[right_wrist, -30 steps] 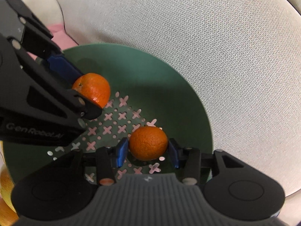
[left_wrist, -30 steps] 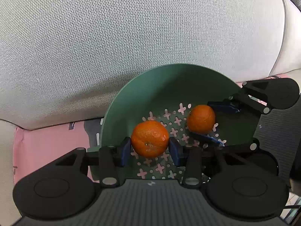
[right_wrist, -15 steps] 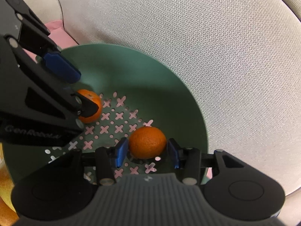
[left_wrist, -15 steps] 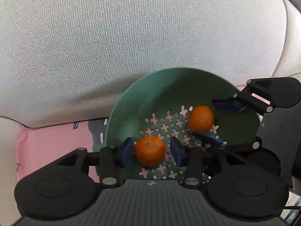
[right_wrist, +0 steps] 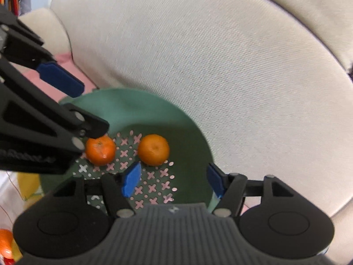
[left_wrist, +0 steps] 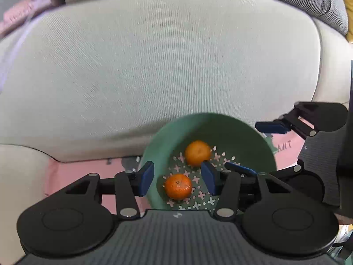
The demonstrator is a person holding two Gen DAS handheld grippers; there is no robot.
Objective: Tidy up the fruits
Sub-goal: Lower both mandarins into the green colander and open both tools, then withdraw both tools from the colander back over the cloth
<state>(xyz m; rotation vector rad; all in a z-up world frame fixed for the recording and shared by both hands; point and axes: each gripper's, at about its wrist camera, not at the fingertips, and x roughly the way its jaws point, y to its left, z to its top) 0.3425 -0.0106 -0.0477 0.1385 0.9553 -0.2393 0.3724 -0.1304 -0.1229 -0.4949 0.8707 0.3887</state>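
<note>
Left gripper (left_wrist: 177,181): fingers part open, have just been opening, holding nothing. A mandarin (left_wrist: 178,186) shows in the gap between the blue pads but lies below on the colander floor; pads clear of it.

Right gripper (right_wrist: 174,180): fingers have just been opening too, now fairly wide, nothing between them. Second mandarin (right_wrist: 153,150) sits just past the tips, apart from both pads.

Both fruits rest side by side, not touching, on the perforated bottom of the green colander (left_wrist: 247,132). Colander stands on a pink mat (left_wrist: 72,172) laid on a sofa seat, hard up against the pale back cushion (left_wrist: 165,61). More fruit, yellow and orange (right_wrist: 5,240), is partly visible at the lower left corner of the right wrist view.

Risks, judged: soft seat means the colander could tip or slide if a finger catches its rim on the way out. Round fruit may roll toward each other. The two grippers are close; crossing paths could knock them together.
</note>
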